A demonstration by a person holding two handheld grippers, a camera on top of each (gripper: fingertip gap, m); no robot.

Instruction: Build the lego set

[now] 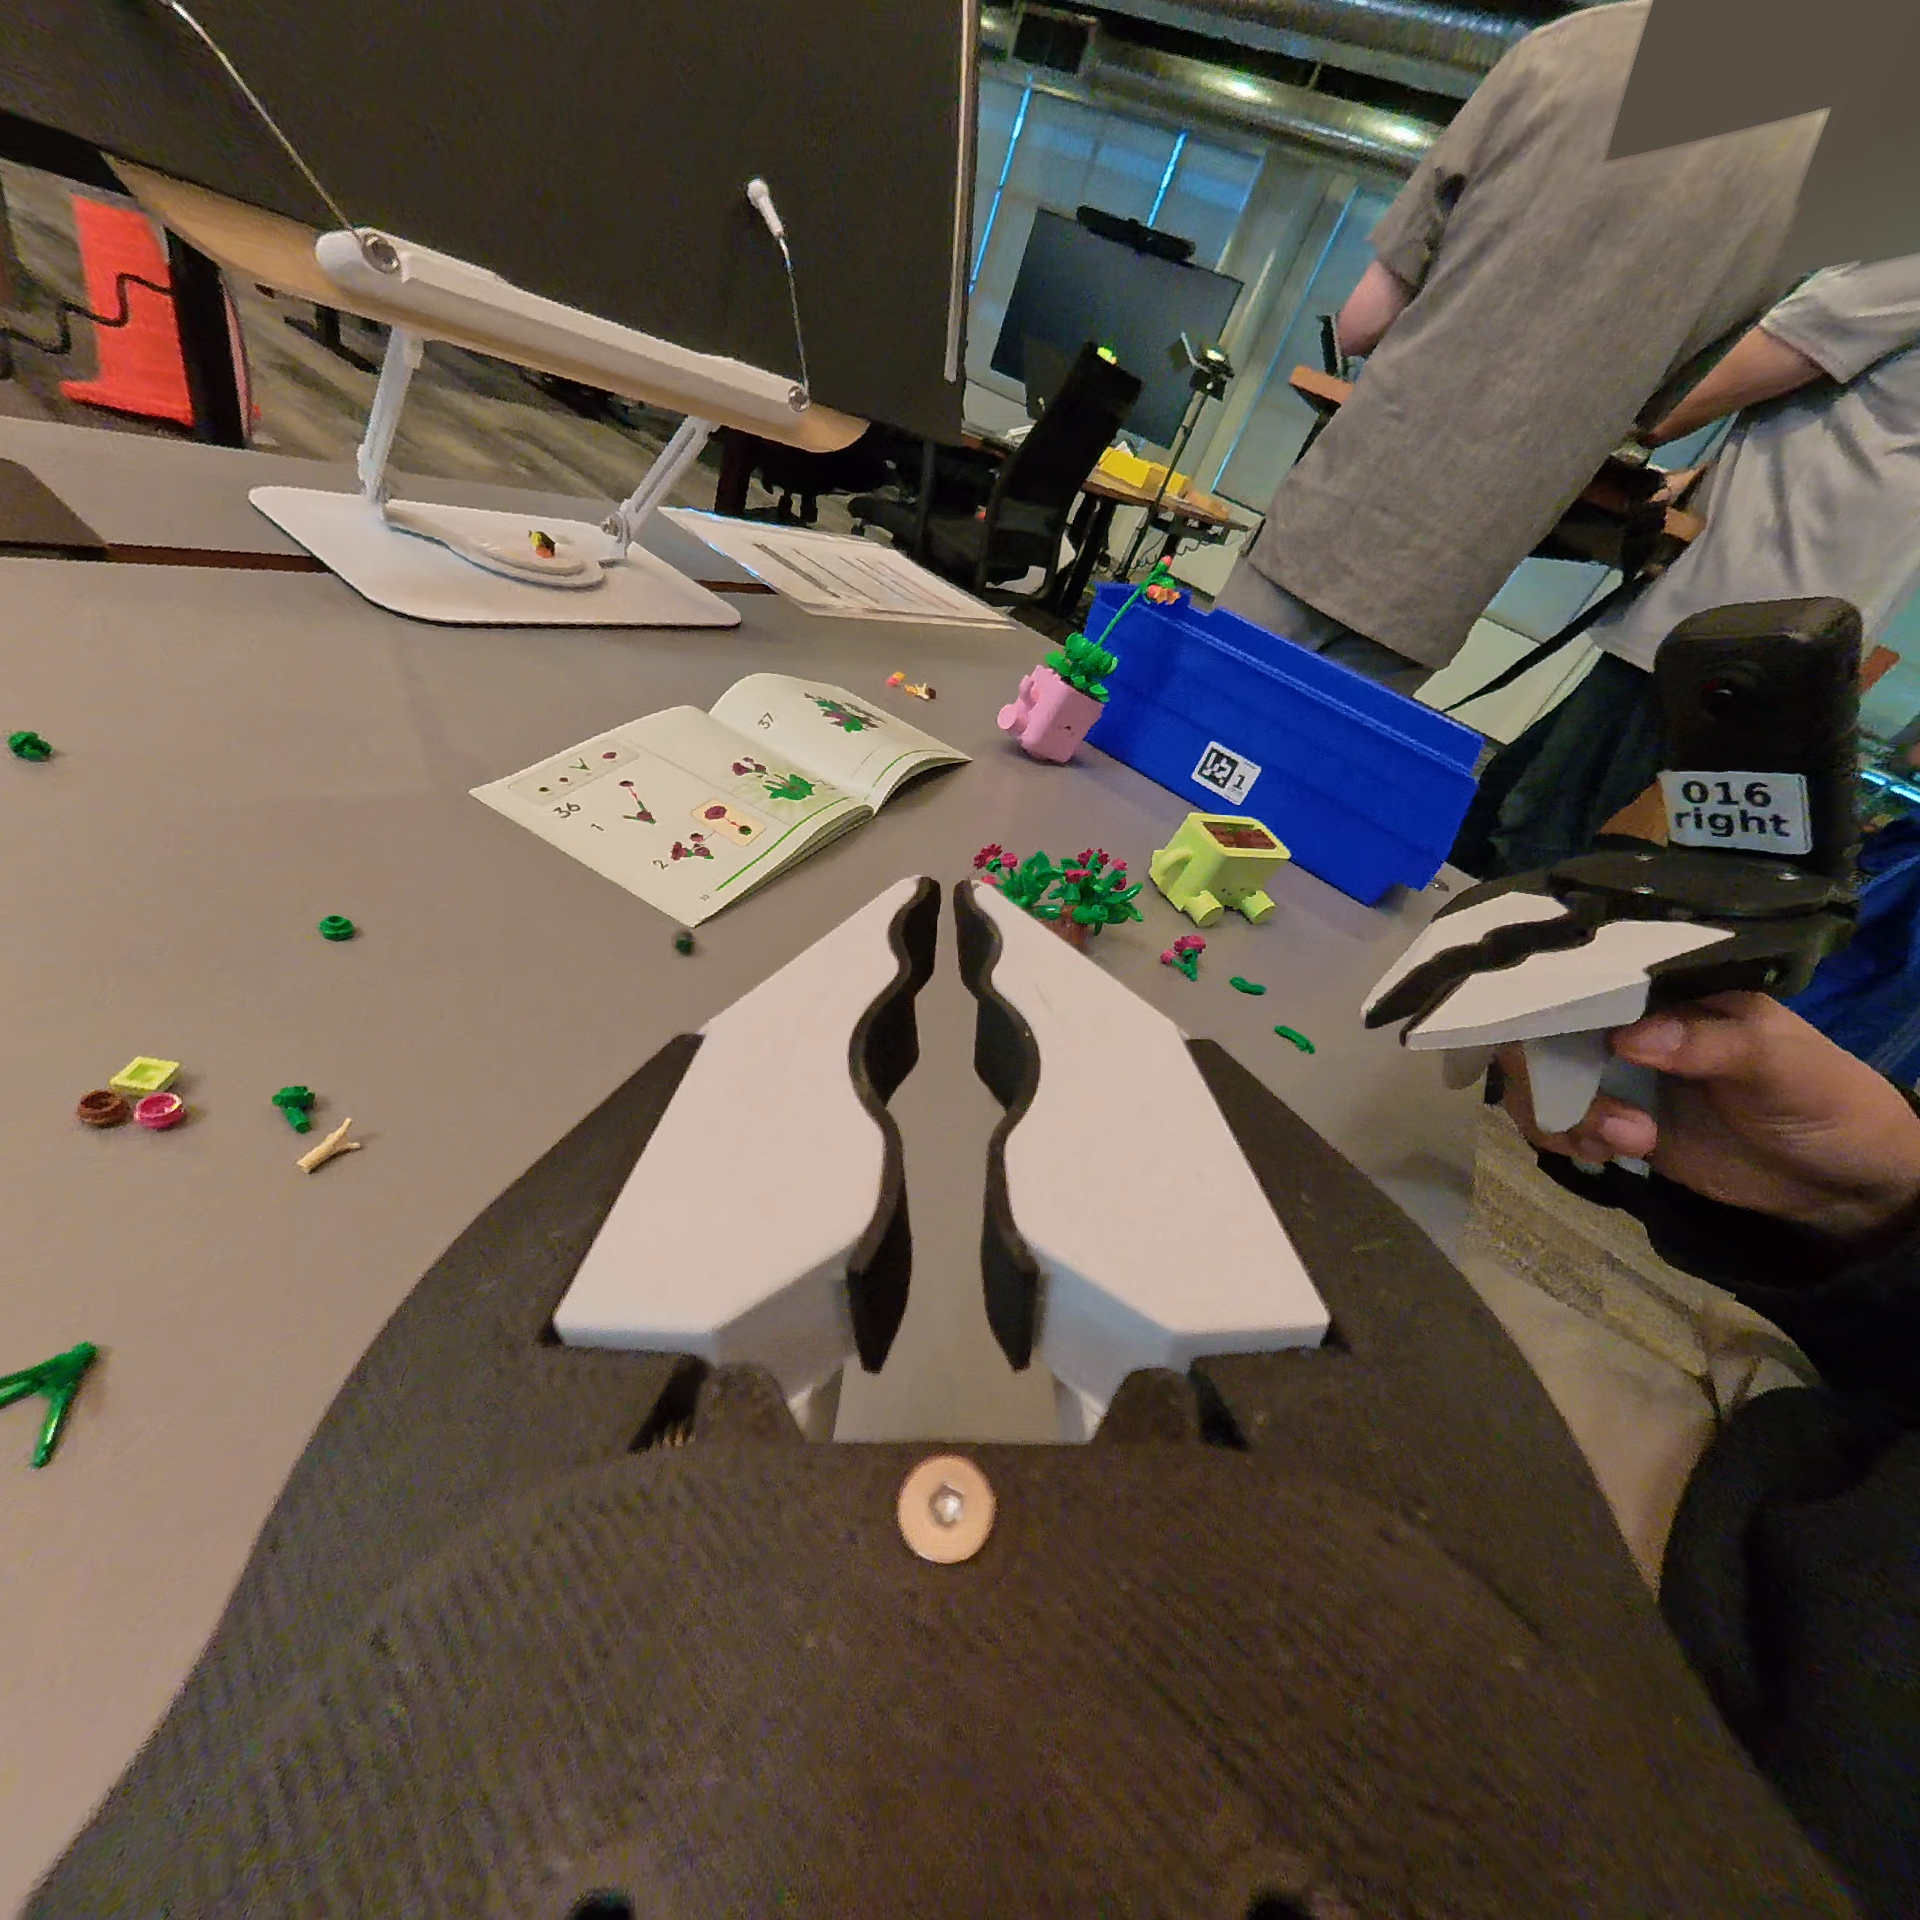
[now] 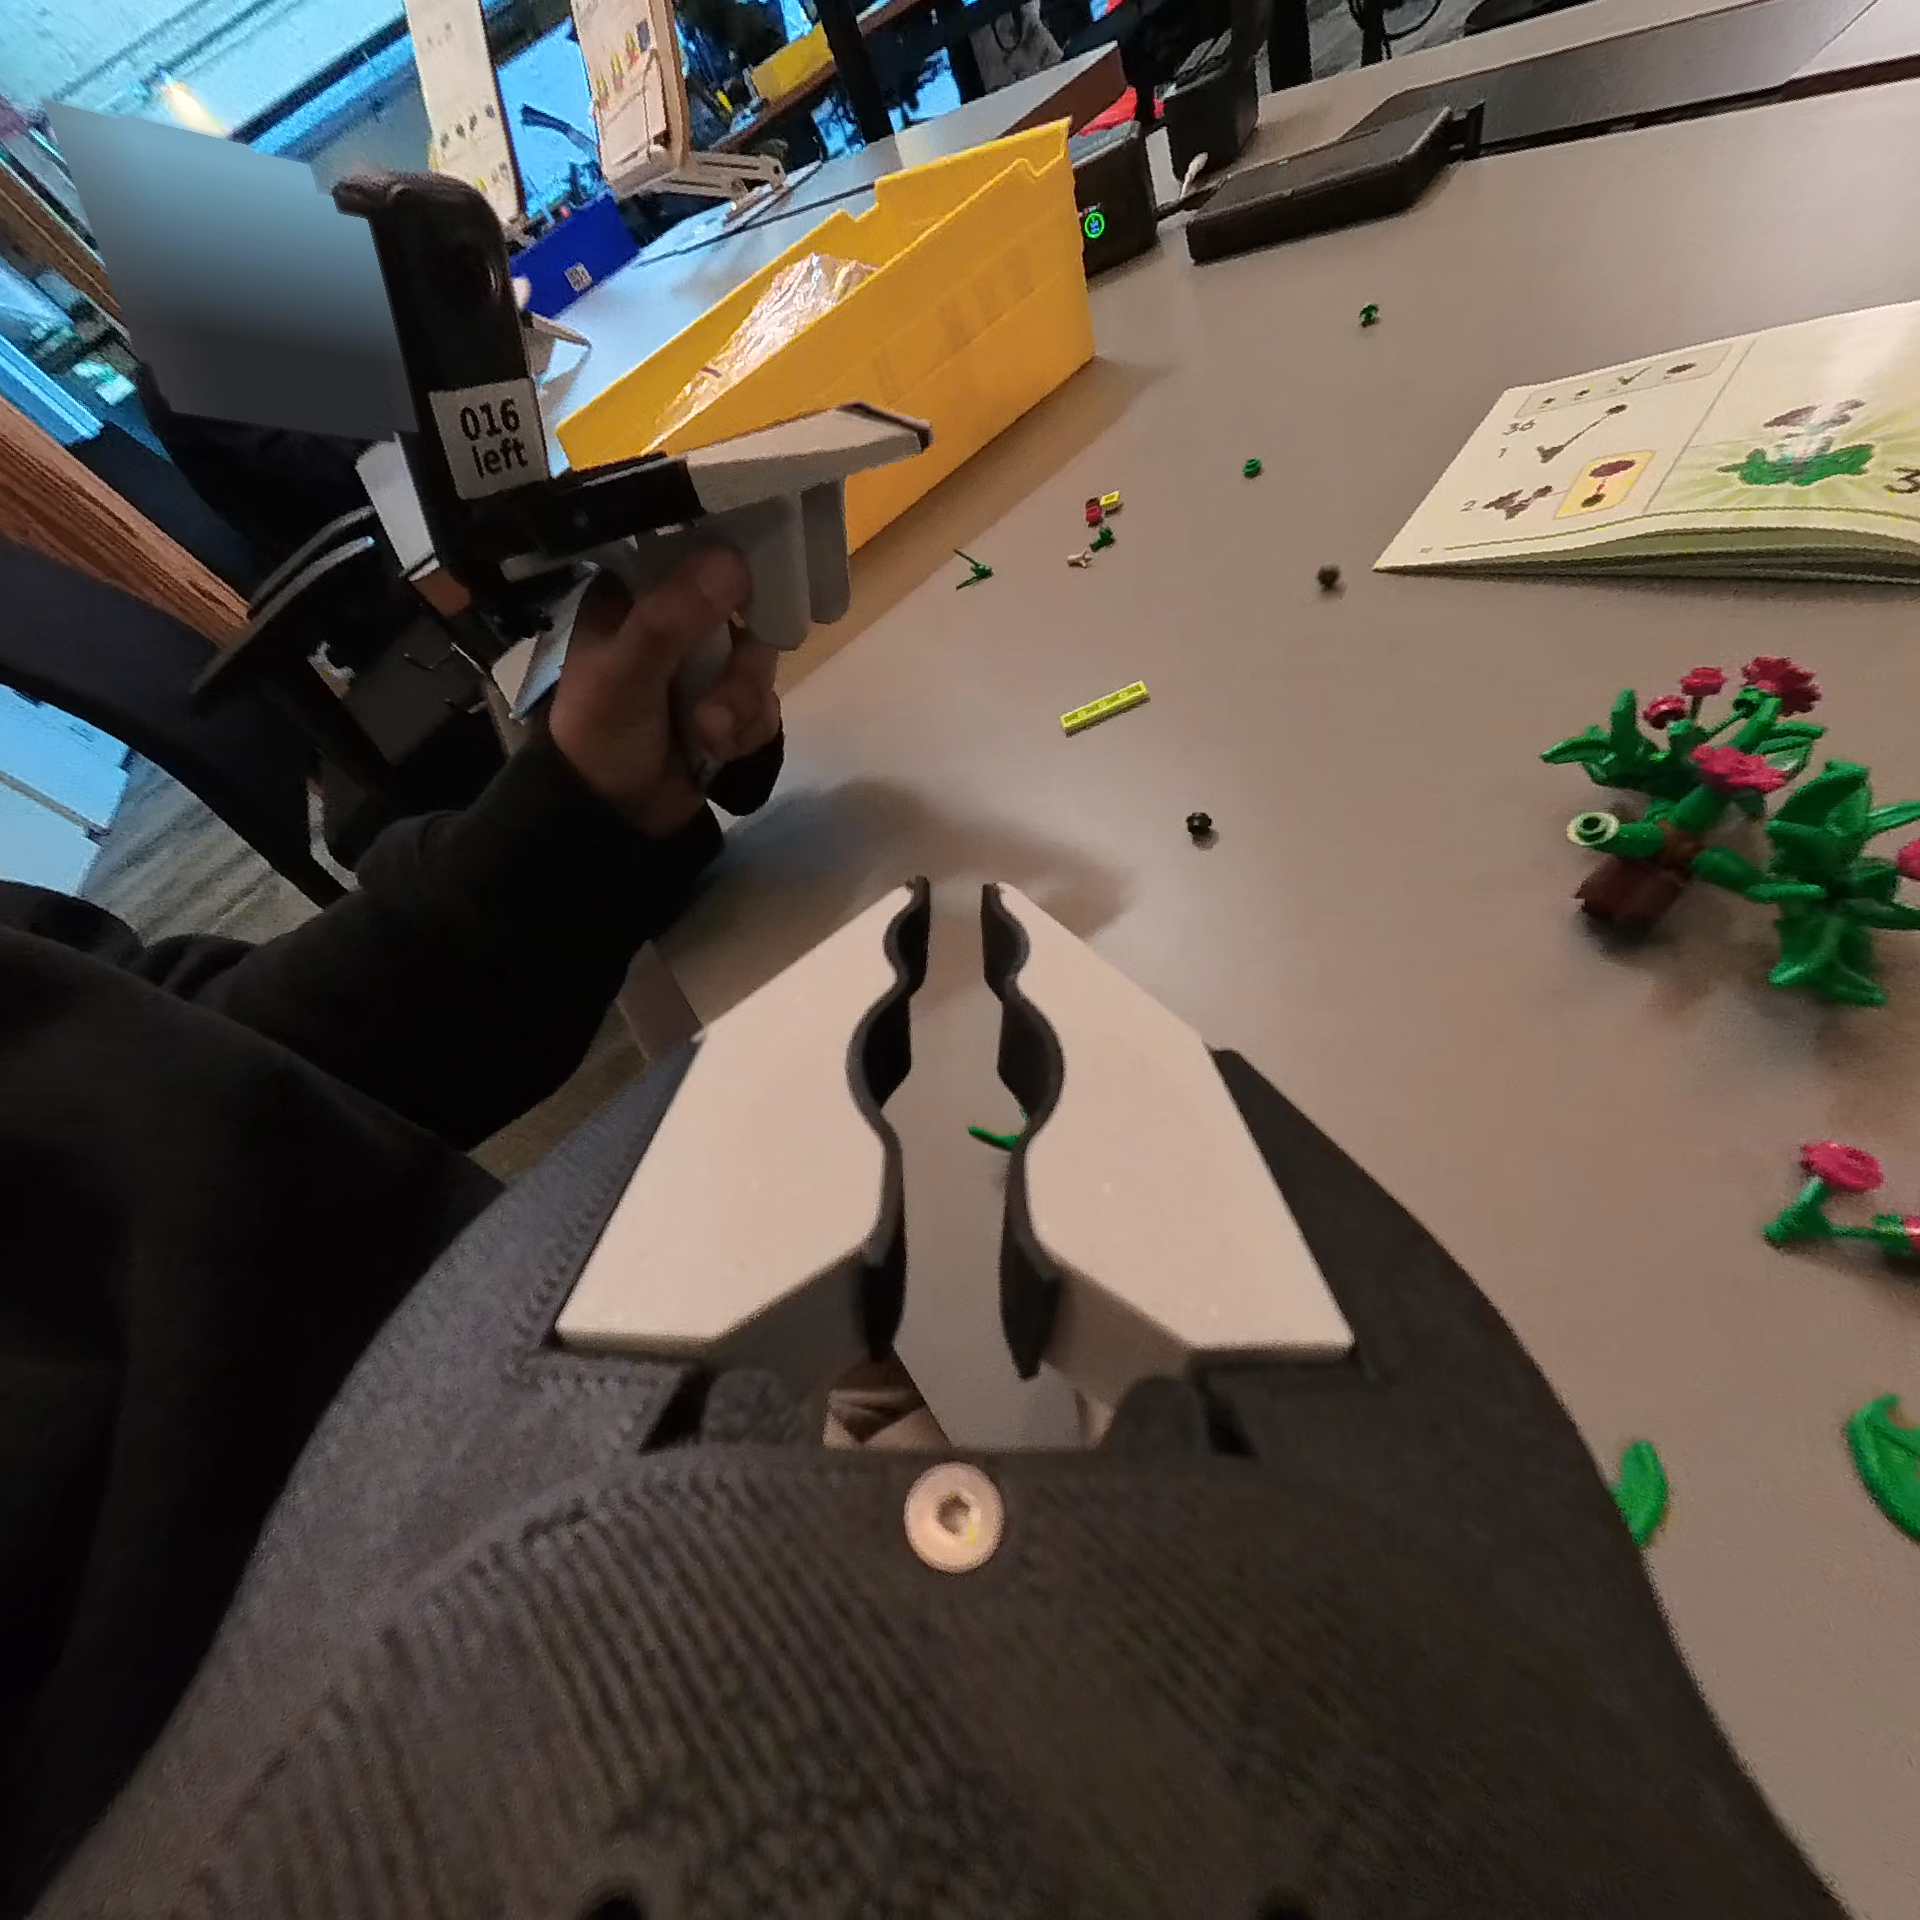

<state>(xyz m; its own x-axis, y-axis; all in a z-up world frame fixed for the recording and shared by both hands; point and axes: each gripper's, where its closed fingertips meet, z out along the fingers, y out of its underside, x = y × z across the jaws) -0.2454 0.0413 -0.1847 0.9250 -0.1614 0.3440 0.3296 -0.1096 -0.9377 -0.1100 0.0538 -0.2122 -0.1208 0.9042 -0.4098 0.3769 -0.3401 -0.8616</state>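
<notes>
Left grey-and-black gripper (image 1: 943, 894) up front: jaws nearly shut, empty, above grey table (image 1: 416, 987). Red-flowered green lego plant (image 1: 1070, 891) lies just past its tips, beside open instruction booklet (image 1: 717, 779).

Right gripper (image 2: 954, 894): narrow gap, nothing held; green stem piece (image 2: 995, 1135) on table below. Step looks like parts-picking; next needs jaws wider, lowered onto stem.

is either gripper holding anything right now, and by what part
Nothing is held. The left gripper and right gripper are both slightly open; the small green piece seen in the right one's gap is not clamped.
</notes>
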